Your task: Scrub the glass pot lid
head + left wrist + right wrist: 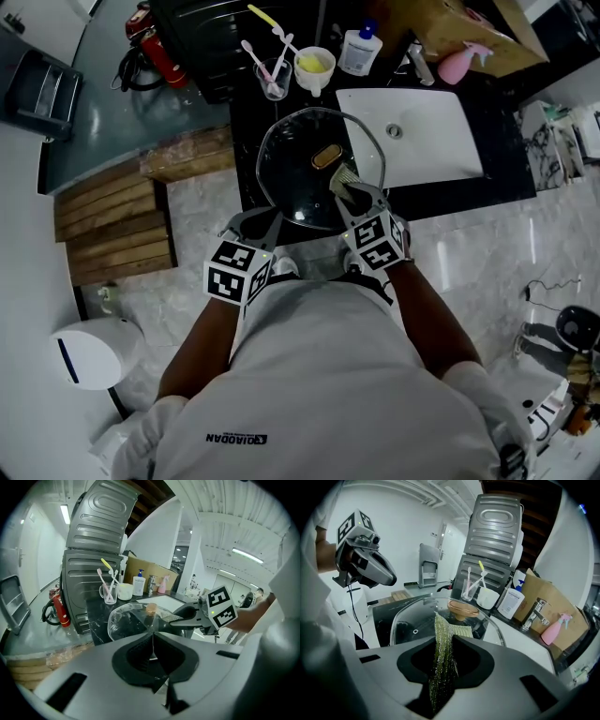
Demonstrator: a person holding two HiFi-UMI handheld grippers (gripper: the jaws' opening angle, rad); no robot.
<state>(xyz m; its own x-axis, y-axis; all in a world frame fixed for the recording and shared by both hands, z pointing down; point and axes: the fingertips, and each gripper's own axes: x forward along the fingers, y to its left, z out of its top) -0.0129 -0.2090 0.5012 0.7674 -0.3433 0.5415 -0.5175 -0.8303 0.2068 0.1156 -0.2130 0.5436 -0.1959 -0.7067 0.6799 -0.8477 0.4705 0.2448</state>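
Surface: black marble bench [246, 141].
Left hand-held gripper [268, 216]: clamped on rim of round glass pot lid [298, 178].
Right hand-held gripper [359, 199]: clamped on green scouring cloth [343, 178], touching lid.

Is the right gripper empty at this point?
No: the right gripper has its jaws shut on a green scouring cloth, whose far end lies on the glass lid.
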